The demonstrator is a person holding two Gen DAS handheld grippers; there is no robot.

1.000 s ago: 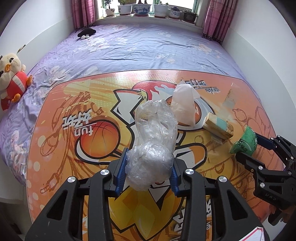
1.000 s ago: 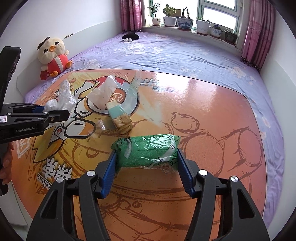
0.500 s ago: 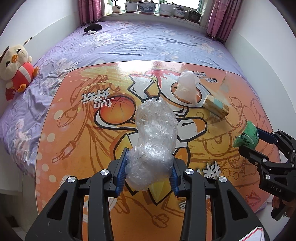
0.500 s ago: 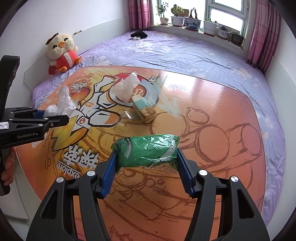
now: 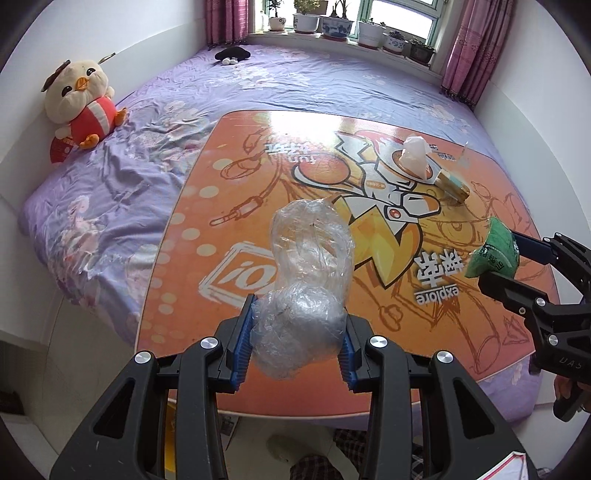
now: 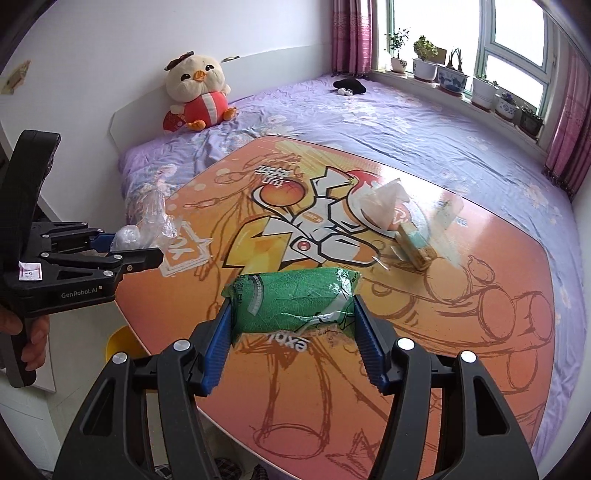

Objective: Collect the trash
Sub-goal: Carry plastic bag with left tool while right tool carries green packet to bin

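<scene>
1. A chick plush toy in a red striped top sits at the far left of the bed, against the white wall.
2. A purple floral bedsheet covers the bed, creased on the left side.
3. An orange cartoon-printed board lies on the sheet, glossy, with a basketball figure and lettering.
4. A small black-and-white item lies far back on the sheet, too small to identify.
5. Potted plants line the windowsill at the far end.
6. Pink curtains hang at both sides of the window.
7. A yellow object shows below the board's near left edge.

Orange board on purple bed
</scene>
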